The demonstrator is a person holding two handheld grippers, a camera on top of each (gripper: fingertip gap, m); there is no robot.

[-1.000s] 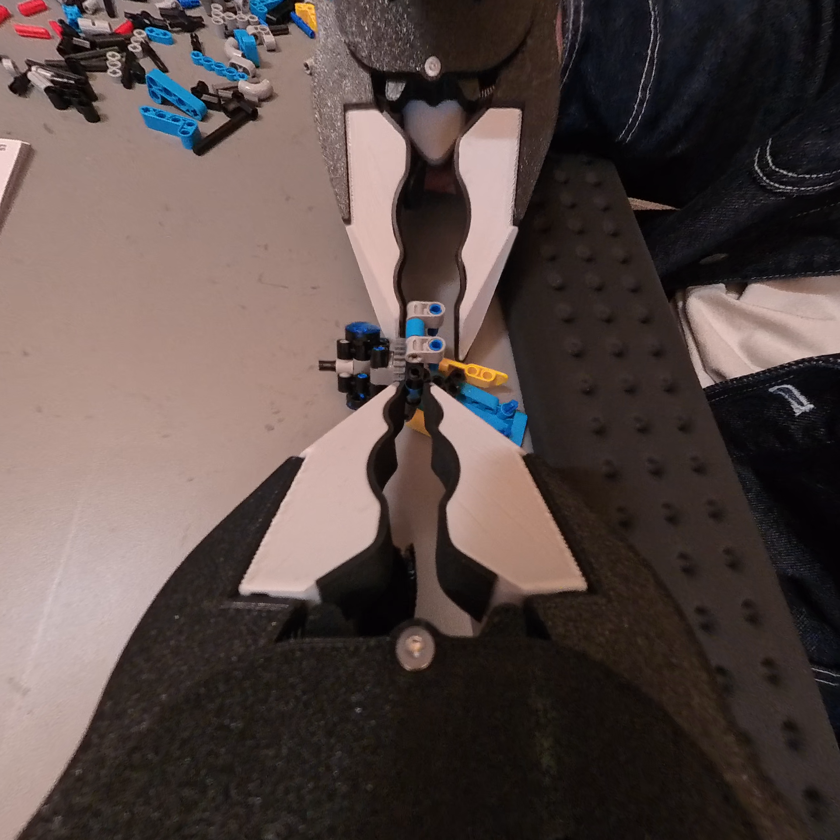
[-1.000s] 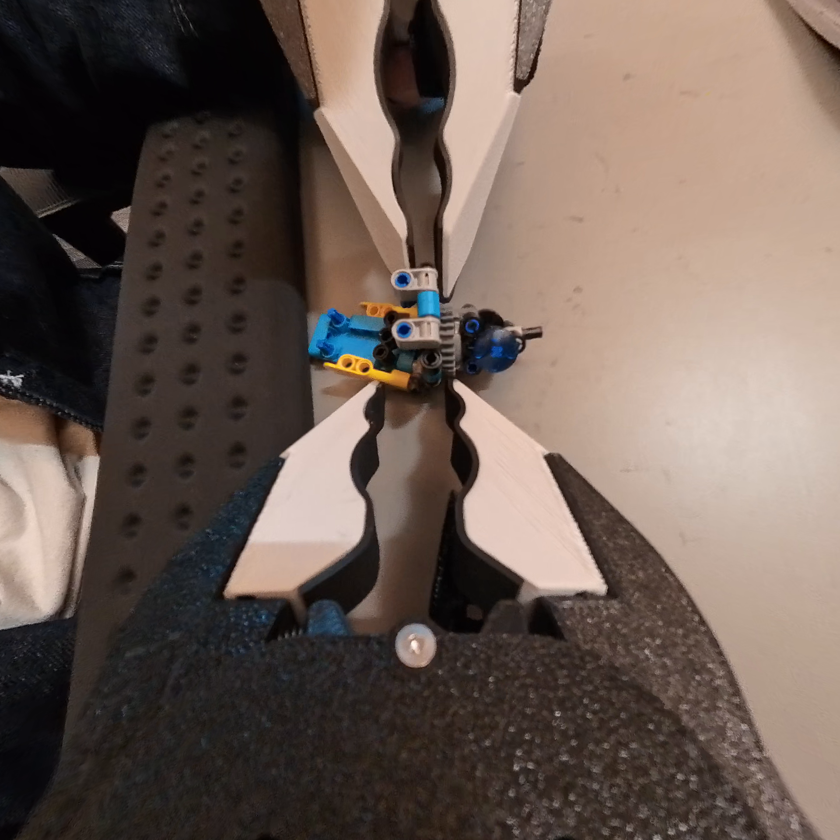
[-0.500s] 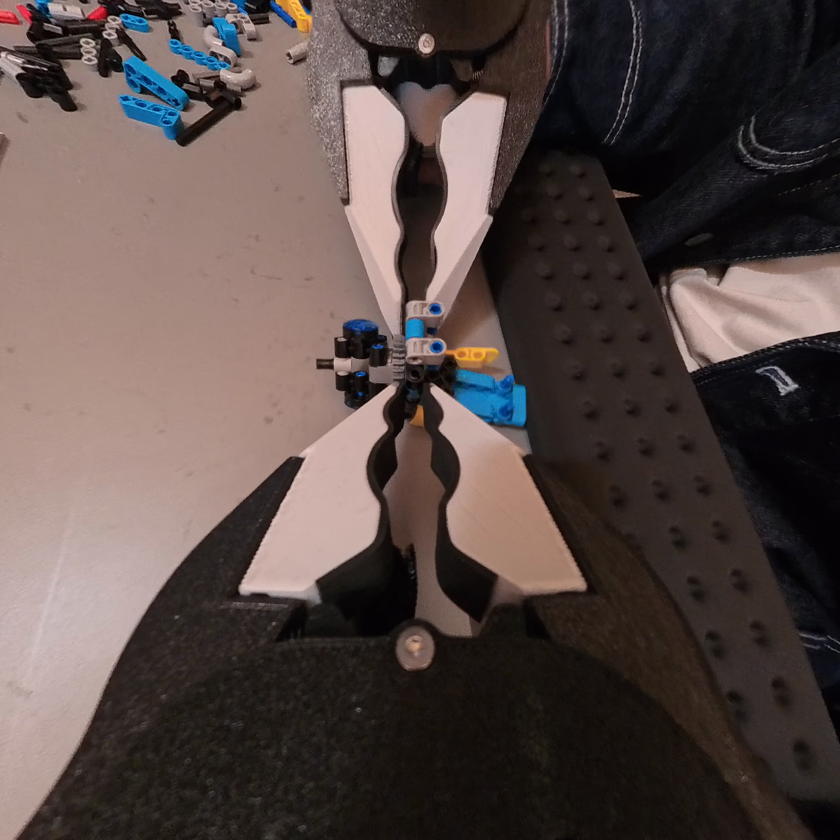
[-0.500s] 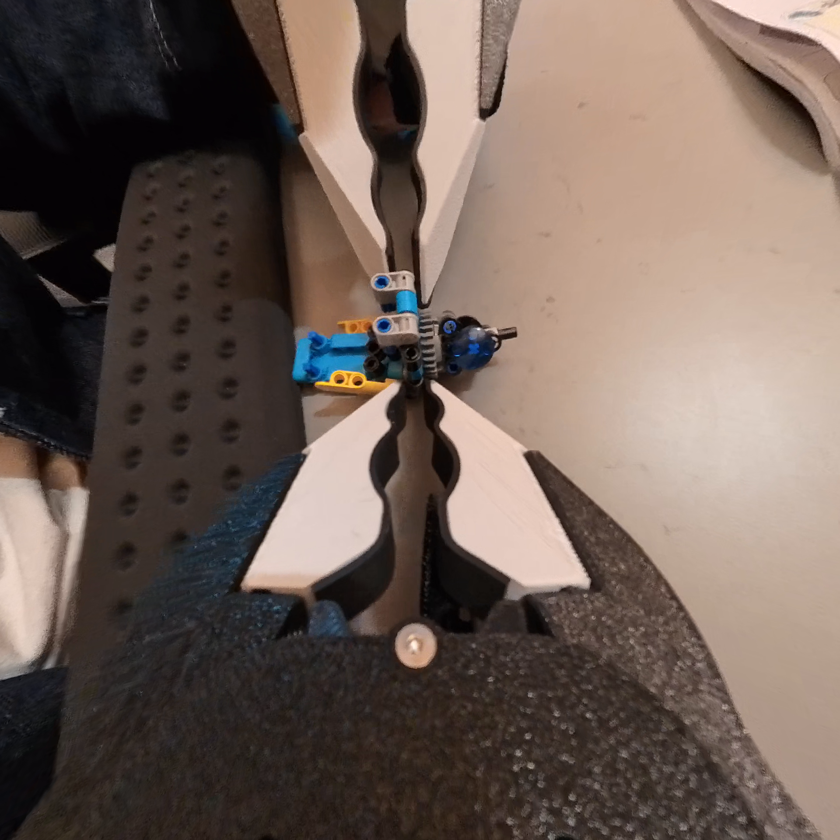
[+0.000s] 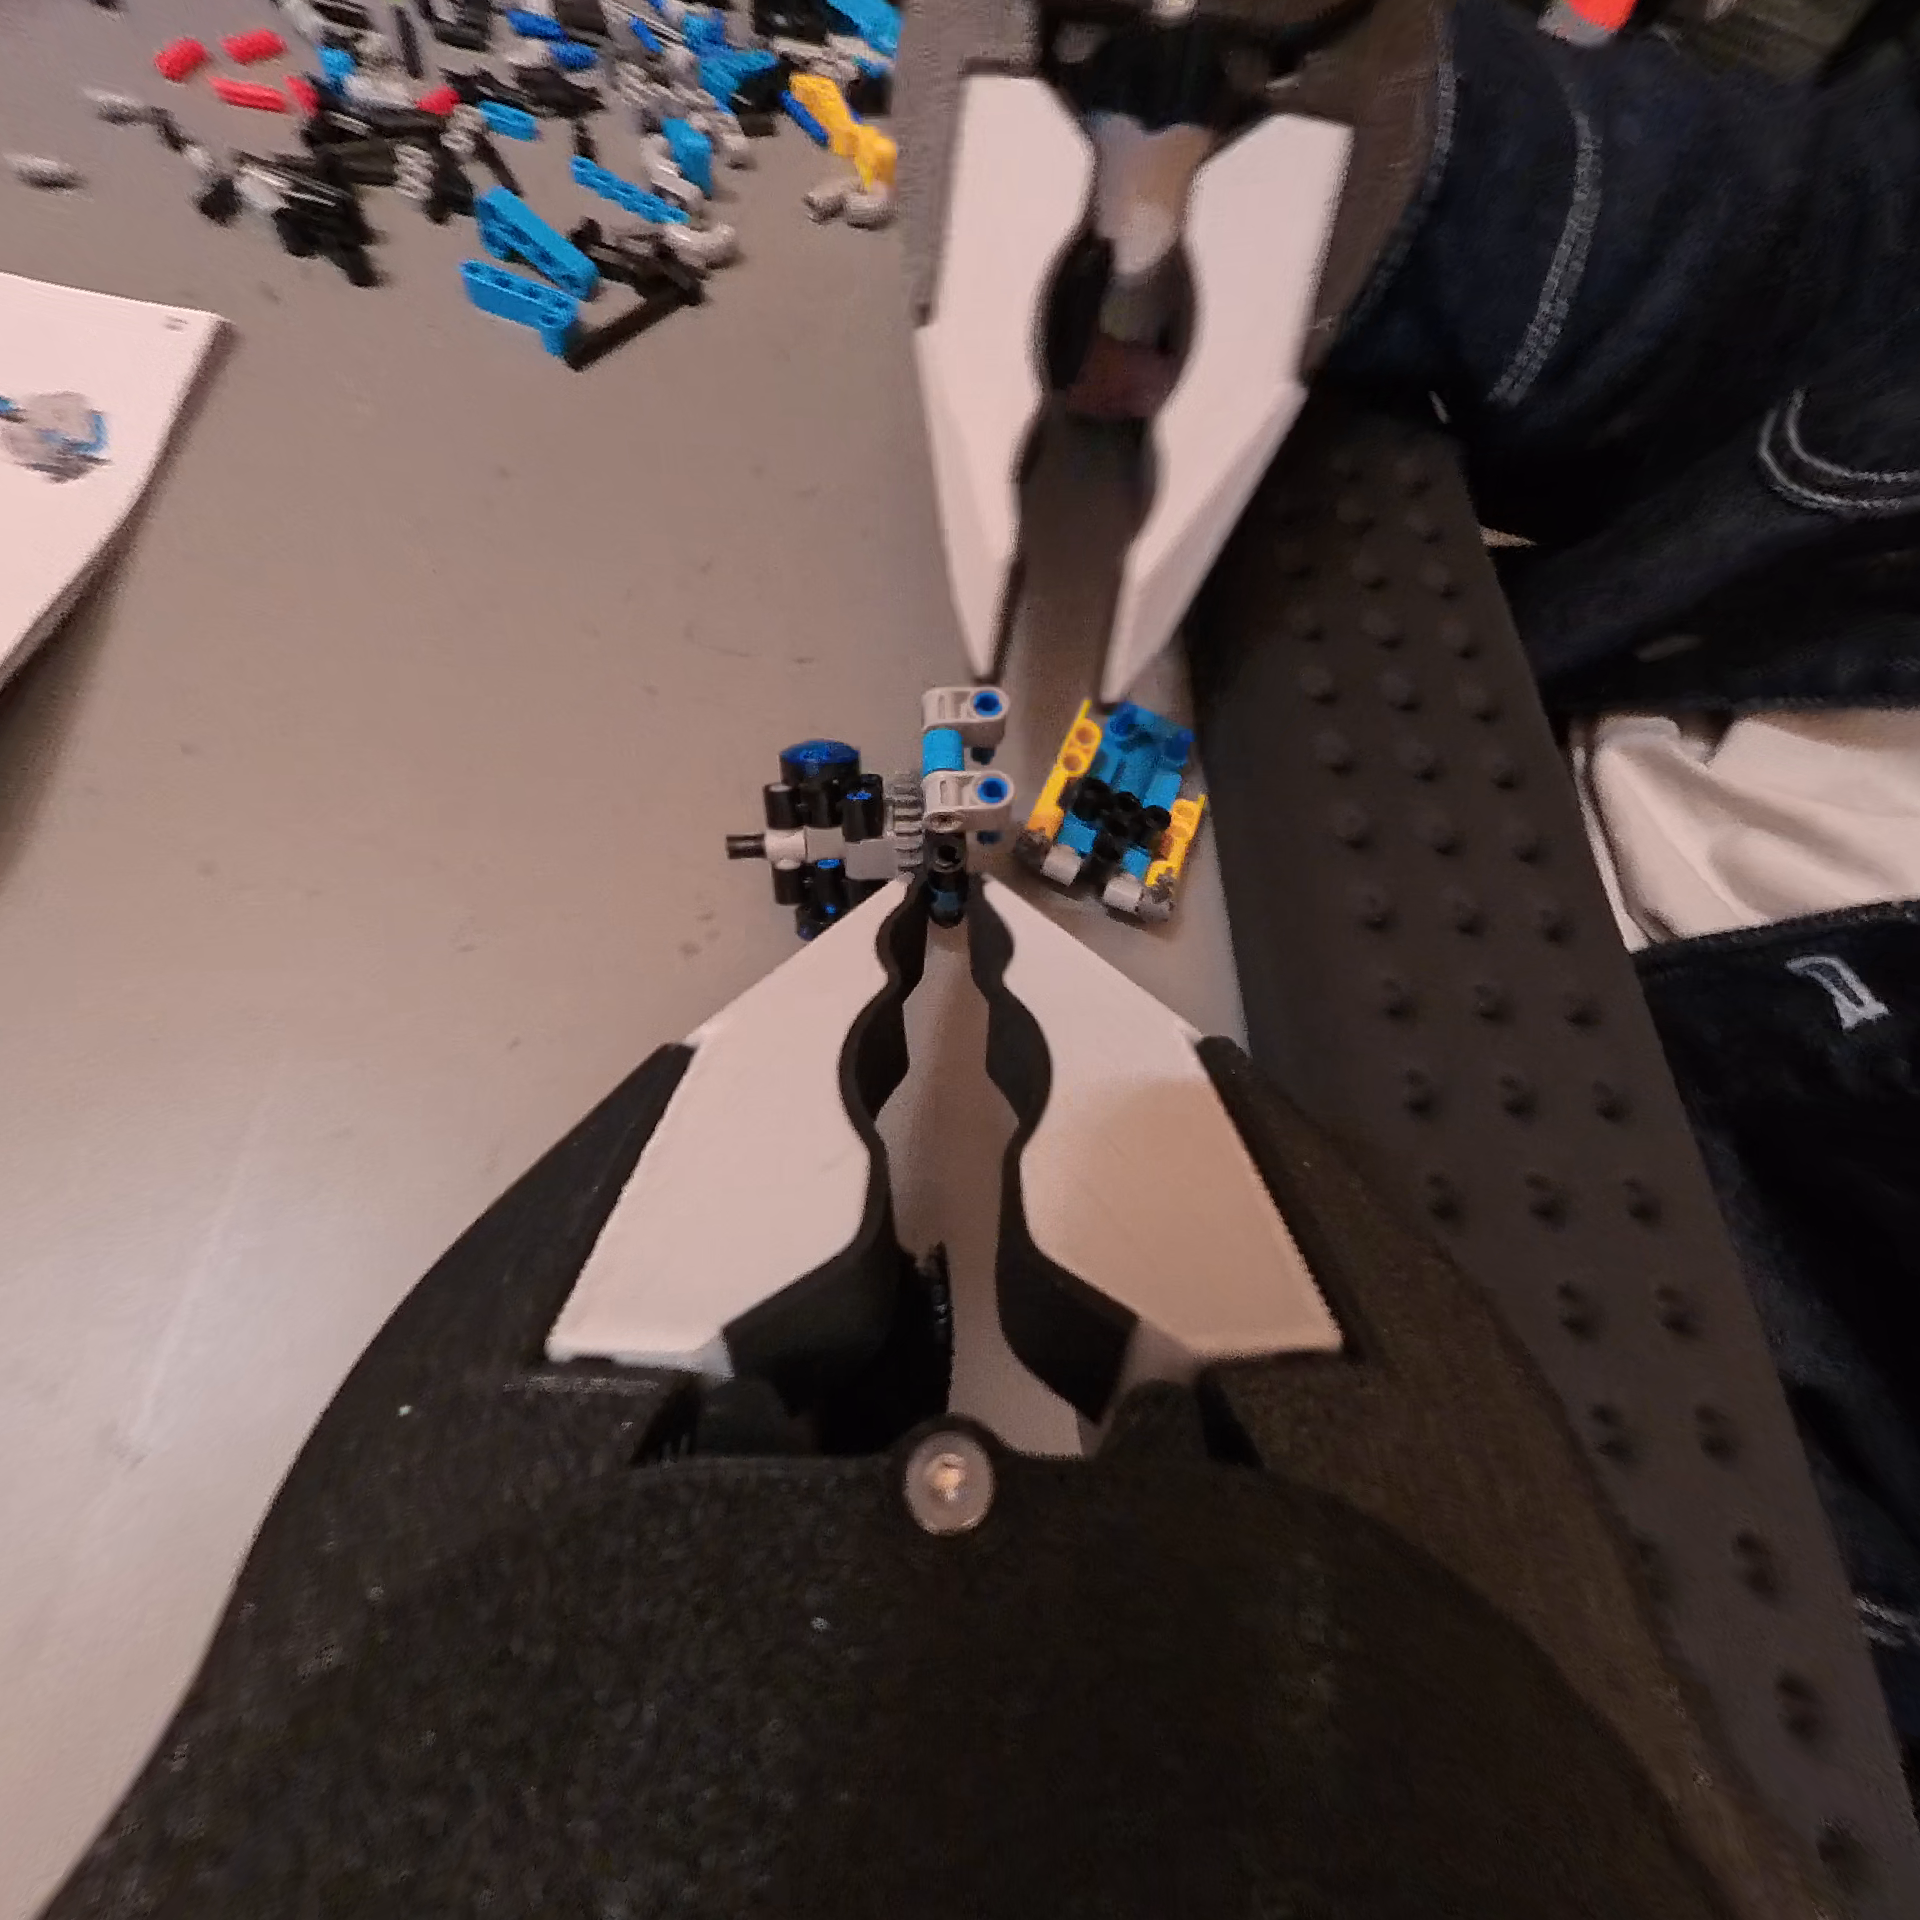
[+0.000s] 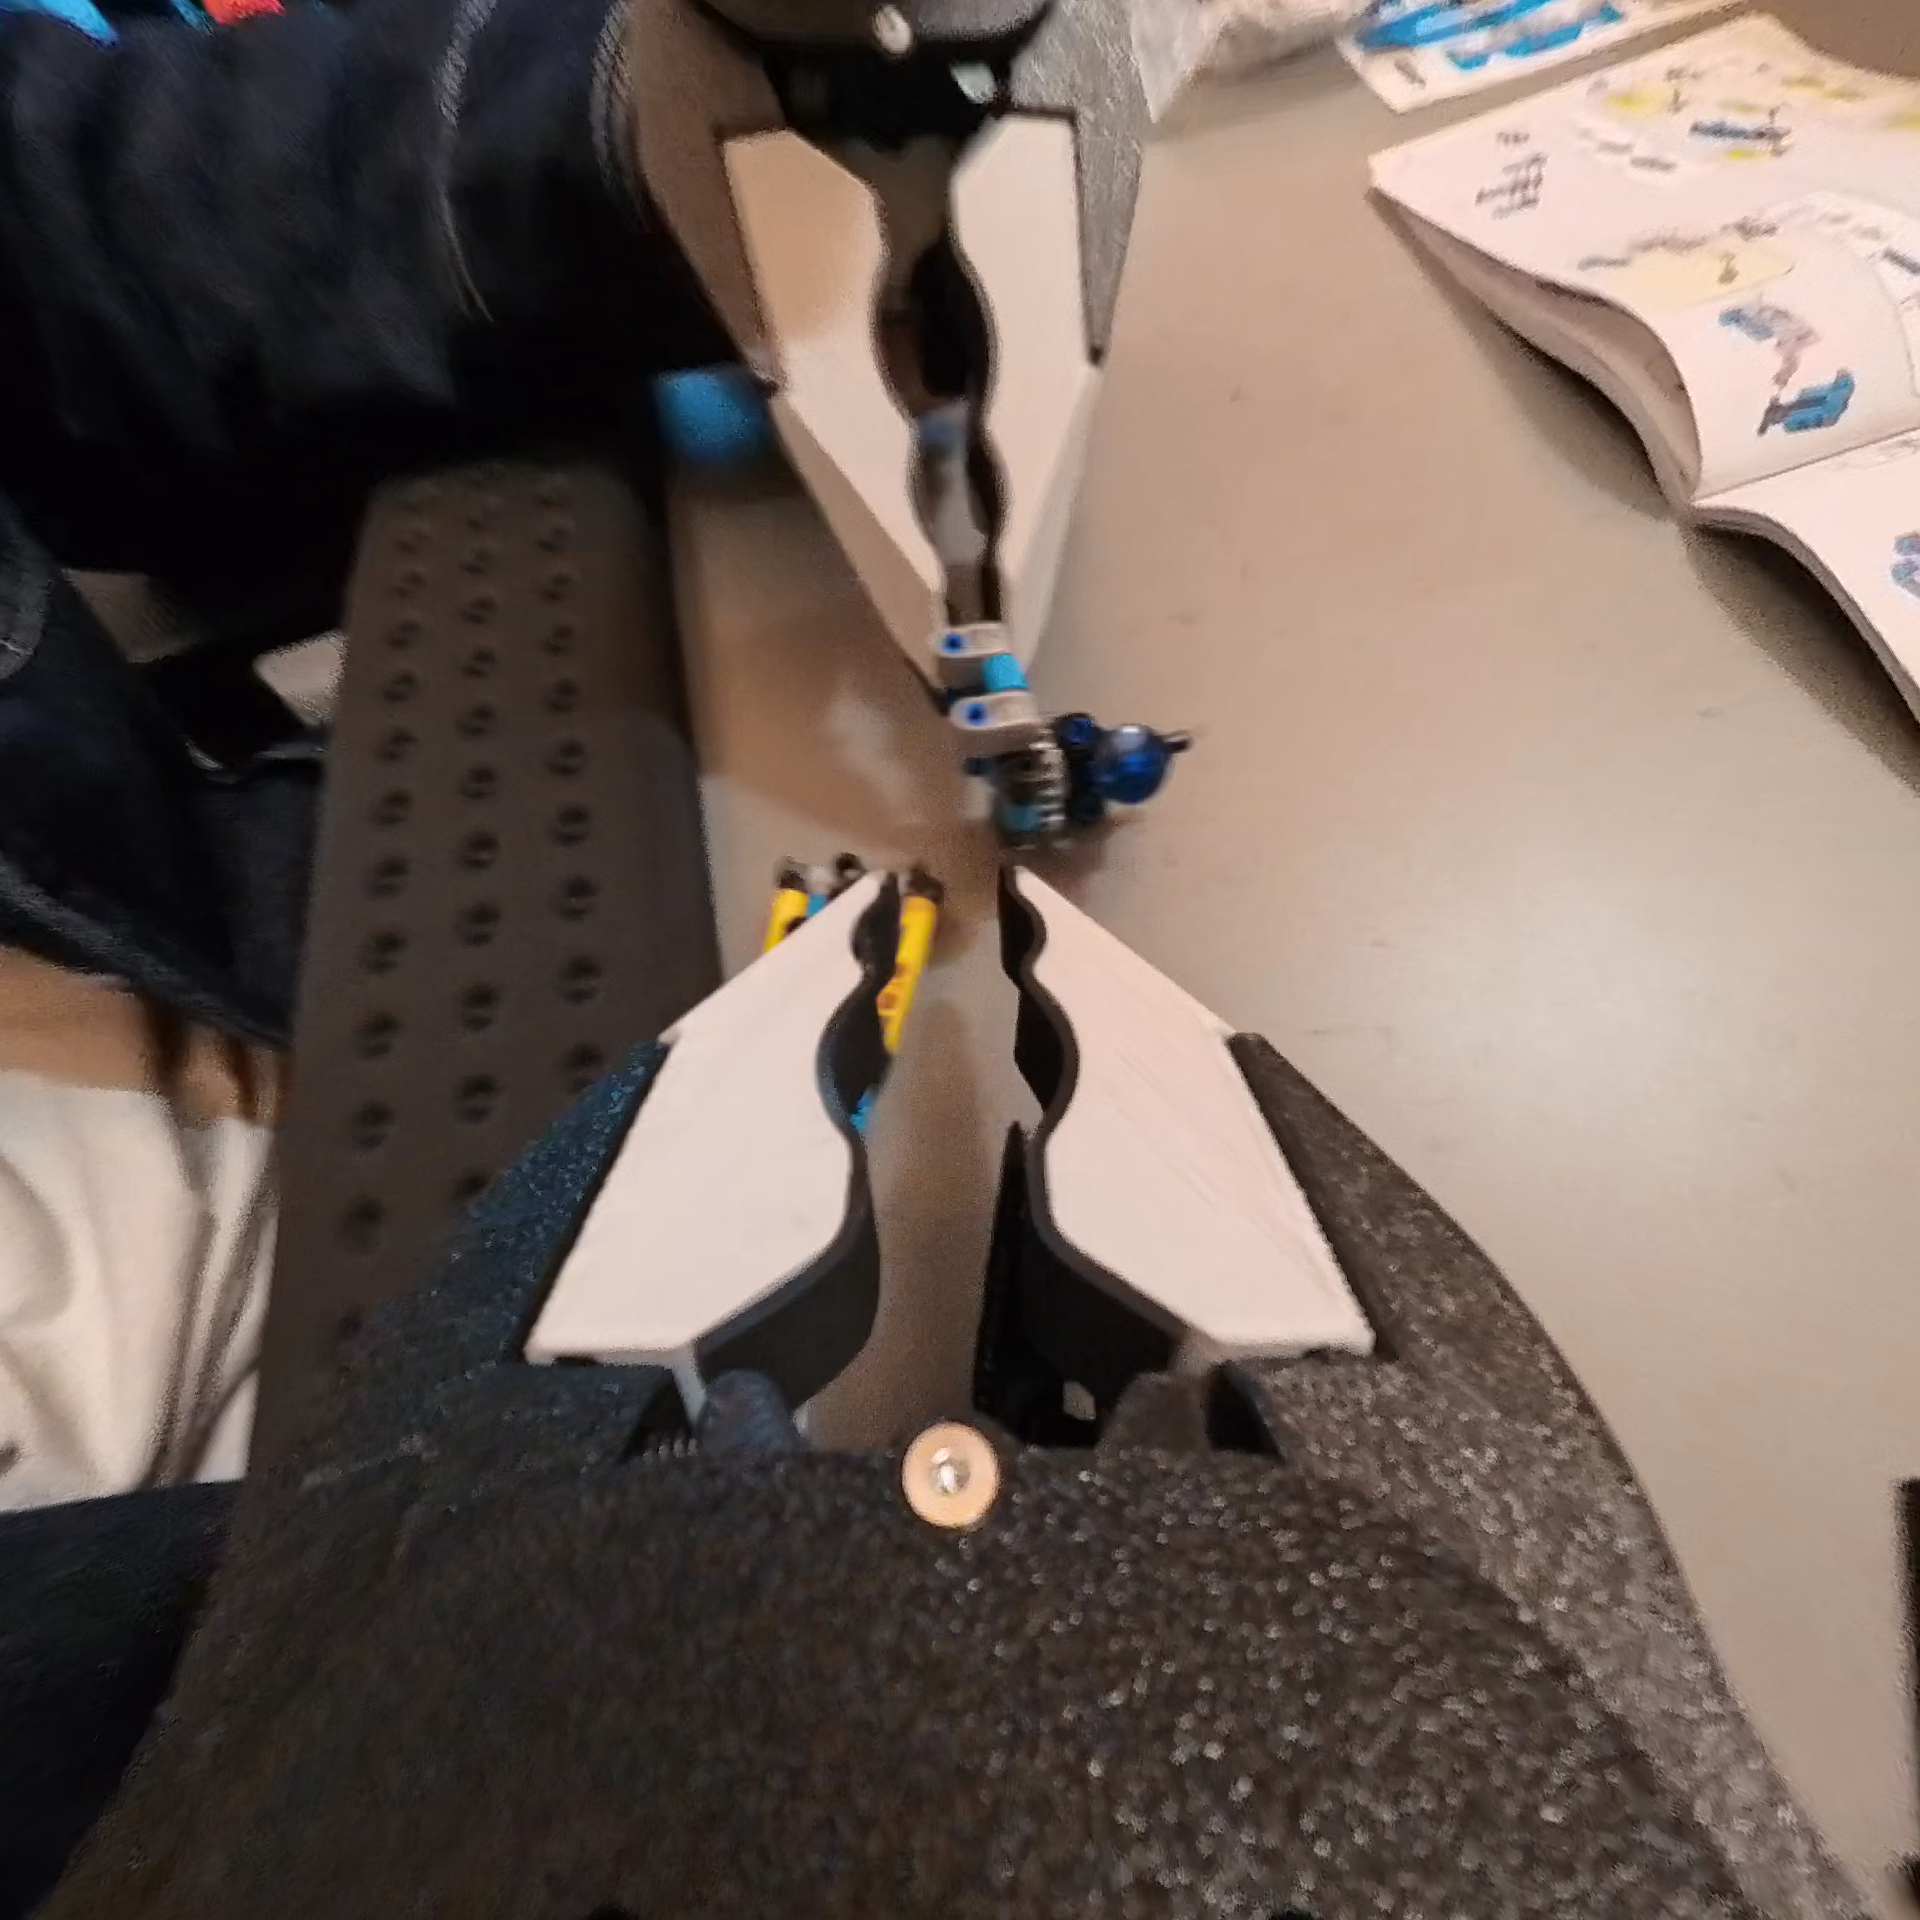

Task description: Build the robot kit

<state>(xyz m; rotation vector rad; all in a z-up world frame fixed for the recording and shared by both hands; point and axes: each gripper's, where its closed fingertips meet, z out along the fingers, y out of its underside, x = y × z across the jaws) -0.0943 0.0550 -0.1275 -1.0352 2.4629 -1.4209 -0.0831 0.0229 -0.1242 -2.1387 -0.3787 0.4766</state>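
Two grippers face each other tip to tip over a grey table (image 5: 416, 727). Left gripper (image 5: 943, 902): jaws nearly closed, pinching the black-and-blue end of a small grey, black and blue brick assembly (image 5: 883, 821) that sits just beyond its tips, low over the table. Right gripper (image 6: 940, 883): jaws parted by a narrow gap, with nothing between the tips; in the left wrist view its tips (image 5: 1049, 665) stand just past the assembly's grey connector, apart from it. A second, blue-and-yellow subassembly (image 5: 1117, 821) lies on the table just beside the held assembly, between it and a black studded plate (image 5: 1455, 935); in the right wrist view it is partly hidden under that gripper's left finger (image 6: 727, 1091).

Edges and room: the studded plate bounds the work area on the person's side, with dark denim clothing (image 5: 1662, 312) beyond it. Open table extends away from the plate. A scatter of loose parts (image 5: 540, 156) lies well apart at the far end, a white sheet (image 5: 73, 436) at the table's edge, and an open booklet (image 6: 1662, 312) far off on the right gripper's side.

Pose: both grippers are tilted down toward the table; both views are motion-blurred.
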